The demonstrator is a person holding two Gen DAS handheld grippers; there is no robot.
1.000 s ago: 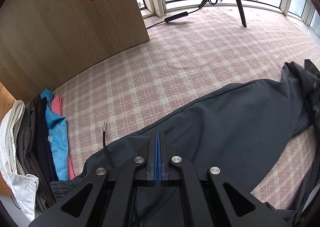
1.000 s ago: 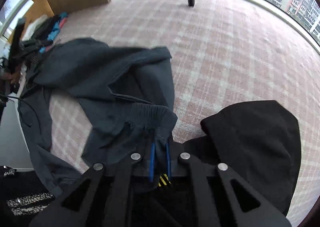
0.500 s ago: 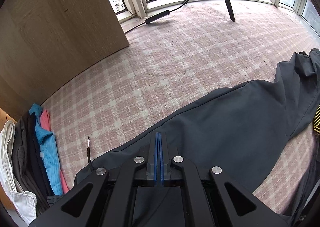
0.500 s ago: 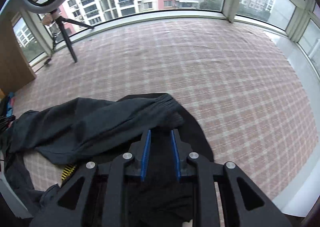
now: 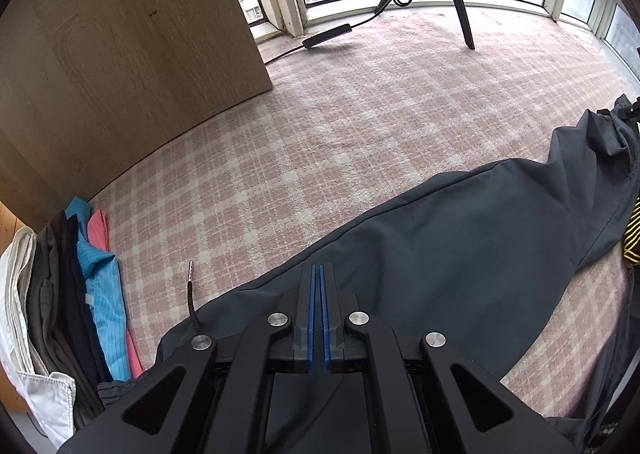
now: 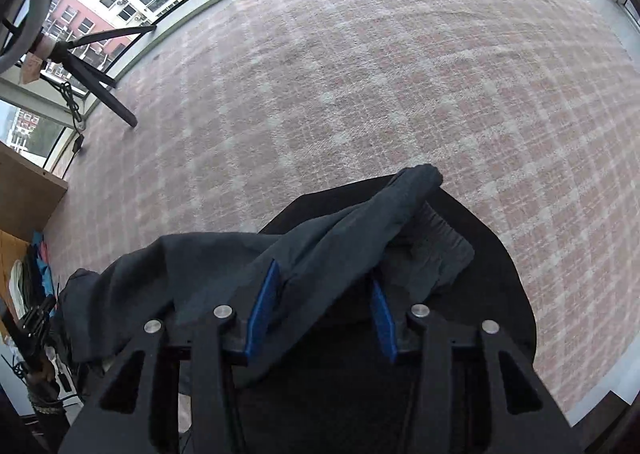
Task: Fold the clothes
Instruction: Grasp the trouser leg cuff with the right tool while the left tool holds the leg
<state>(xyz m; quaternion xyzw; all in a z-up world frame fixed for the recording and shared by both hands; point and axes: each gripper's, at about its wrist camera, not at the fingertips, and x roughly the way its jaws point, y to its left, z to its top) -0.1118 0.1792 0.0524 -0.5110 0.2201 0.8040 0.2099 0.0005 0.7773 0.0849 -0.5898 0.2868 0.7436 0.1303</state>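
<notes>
We are keeping our left gripper (image 5: 319,310) pinched shut on the edge of the dark grey trousers (image 5: 460,250), which are lying stretched across the pink checked carpet (image 5: 320,133). Our right gripper (image 6: 320,306) is standing wide open in the frame, trouser fabric draping loosely between its blue pads (image 6: 262,310), over a black garment (image 6: 500,294). Folded clothes (image 5: 80,294) are lying stacked at the left.

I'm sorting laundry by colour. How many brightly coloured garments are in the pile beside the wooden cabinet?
2: a blue one towards the pile's right side, and a pink one at its right edge, against the carpet. More may be hidden underneath.
</notes>
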